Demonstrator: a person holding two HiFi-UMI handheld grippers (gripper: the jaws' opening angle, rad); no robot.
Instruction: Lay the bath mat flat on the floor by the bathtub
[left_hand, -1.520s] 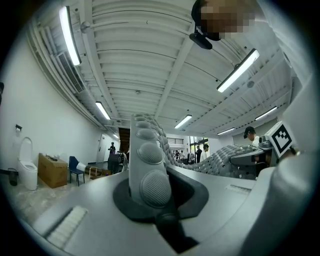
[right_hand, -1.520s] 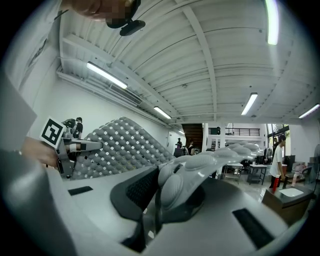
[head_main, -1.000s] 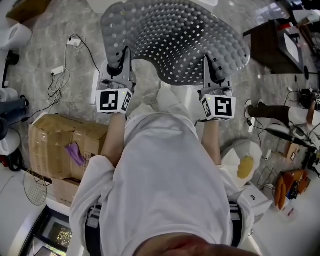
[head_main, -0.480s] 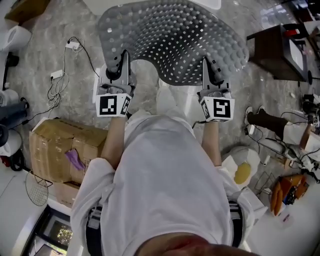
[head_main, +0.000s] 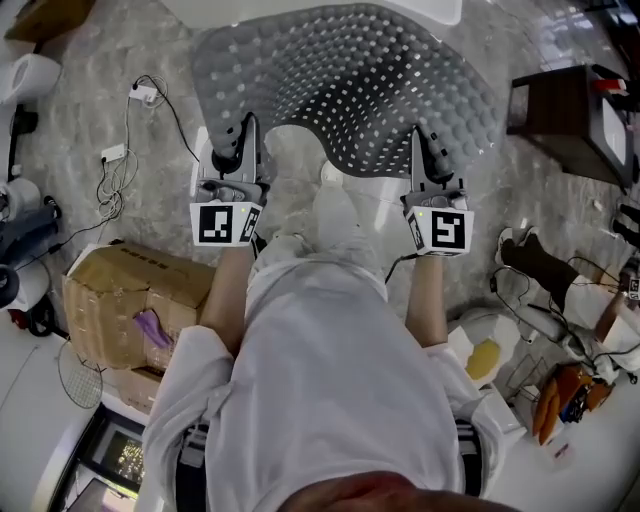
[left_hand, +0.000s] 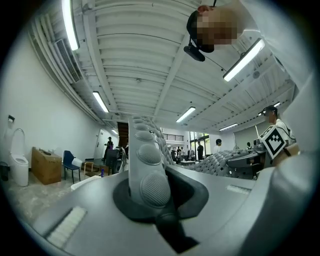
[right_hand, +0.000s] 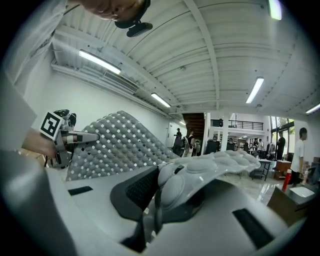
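Grey, perforated bath mat (head_main: 350, 80) spread wide over the marbled floor (head_main: 160, 200), near edge pinched at two spots well apart, middle bulging up in a hump between them; far edge close to a white rim (head_main: 310, 8) at the top of the head view, unclear whether touching the floor there. Left spot clamped by the left gripper (head_main: 244, 140), jaws closed tight on the studded edge, which stands upright between them in the left gripper view; right spot clamped by the right gripper (head_main: 421, 150), jaws likewise closed on the mat, edge tilted and curling away to the right in the right gripper view. Marker cubes (head_main: 226, 222) on both grippers facing the head camera; bare forearms and a white shirt (head_main: 320, 380) behind them. Further out: cardboard box (head_main: 120, 300) at lower left; cables (head_main: 125, 140) on the floor beside the mat's left edge; dark cabinet (head_main: 570, 110) at right.
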